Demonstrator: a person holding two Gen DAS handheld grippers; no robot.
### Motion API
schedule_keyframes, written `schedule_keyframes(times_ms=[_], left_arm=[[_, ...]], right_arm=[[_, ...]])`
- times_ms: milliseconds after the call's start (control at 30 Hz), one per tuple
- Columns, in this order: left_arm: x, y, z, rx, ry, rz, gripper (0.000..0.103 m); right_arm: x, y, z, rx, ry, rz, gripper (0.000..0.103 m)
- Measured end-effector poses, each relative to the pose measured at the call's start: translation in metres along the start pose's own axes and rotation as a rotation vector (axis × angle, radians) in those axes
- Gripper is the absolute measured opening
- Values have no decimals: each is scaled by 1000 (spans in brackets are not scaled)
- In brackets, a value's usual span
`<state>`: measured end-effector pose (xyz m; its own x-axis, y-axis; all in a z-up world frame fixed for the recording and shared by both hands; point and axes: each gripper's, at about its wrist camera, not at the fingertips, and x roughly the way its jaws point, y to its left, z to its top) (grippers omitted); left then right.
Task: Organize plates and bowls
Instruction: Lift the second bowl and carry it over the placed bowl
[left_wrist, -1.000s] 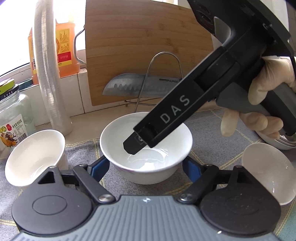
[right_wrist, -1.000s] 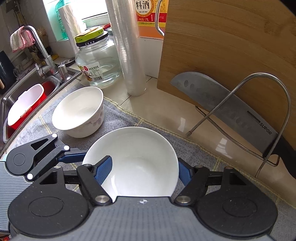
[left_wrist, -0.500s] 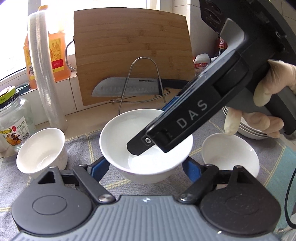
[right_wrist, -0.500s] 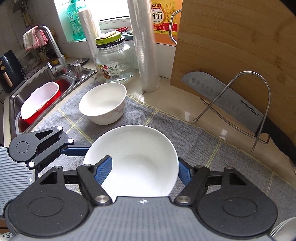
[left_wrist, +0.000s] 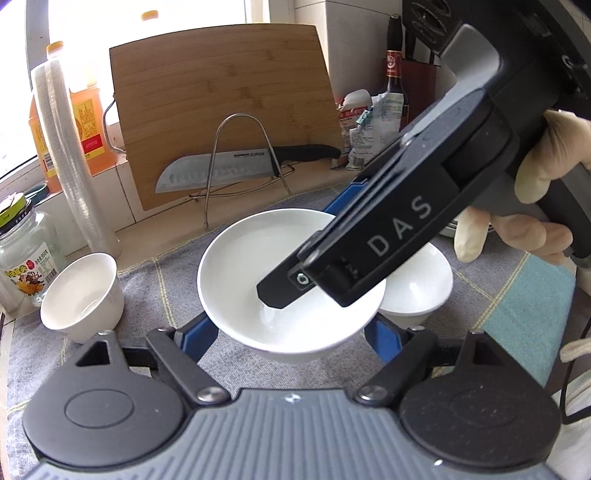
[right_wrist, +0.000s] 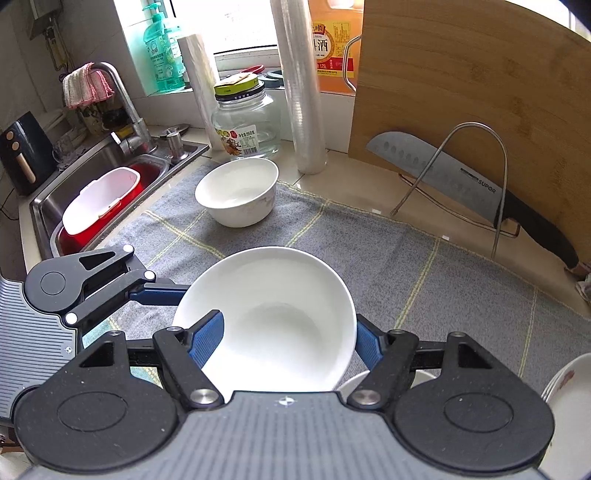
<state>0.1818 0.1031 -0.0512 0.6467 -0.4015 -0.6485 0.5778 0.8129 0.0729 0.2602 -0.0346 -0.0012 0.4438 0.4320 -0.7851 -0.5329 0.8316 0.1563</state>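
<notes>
Both grippers hold one wide white bowl (left_wrist: 258, 258) a little above the grey checked cloth (right_wrist: 406, 266). My left gripper (left_wrist: 291, 332) is shut on it, a blue pad on each side of its lower wall. My right gripper (right_wrist: 286, 339) is shut on the same bowl (right_wrist: 280, 306); one of its fingers (left_wrist: 284, 291) reaches inside the bowl and the other sits at the far rim. A second white bowl (left_wrist: 421, 291) stands on the cloth, partly under the held bowl's right edge. A smaller white bowl (right_wrist: 238, 192) stands on the cloth further off.
A bamboo cutting board (left_wrist: 221, 110) and a knife on a wire stand (left_wrist: 236, 166) line the back wall. A glass jar (right_wrist: 245, 125), a film roll (right_wrist: 303, 92) and oil bottles stand nearby. A sink with a red tub (right_wrist: 99, 203) lies to the left. Stacked plates (right_wrist: 569, 391) sit at the right.
Both grippers have carried the wide bowl to the right and slightly up. The second bowl now lies partly beneath it, and the smaller bowl has fallen further behind.
</notes>
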Motion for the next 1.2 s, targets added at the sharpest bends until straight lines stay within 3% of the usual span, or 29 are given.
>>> schedule_keyframes(times_ms=[433, 900, 1200], left_arm=[[-8, -29, 3, 79, 5, -85, 85], [24, -50, 27, 141, -43, -189, 86], [47, -52, 28, 136, -5, -196, 86]], right_arm=[[-32, -4, -34, 74, -7, -47, 79], [-60, -41, -51, 157, -53, -170, 80], [-49, -59, -53, 181, -43, -176, 80]])
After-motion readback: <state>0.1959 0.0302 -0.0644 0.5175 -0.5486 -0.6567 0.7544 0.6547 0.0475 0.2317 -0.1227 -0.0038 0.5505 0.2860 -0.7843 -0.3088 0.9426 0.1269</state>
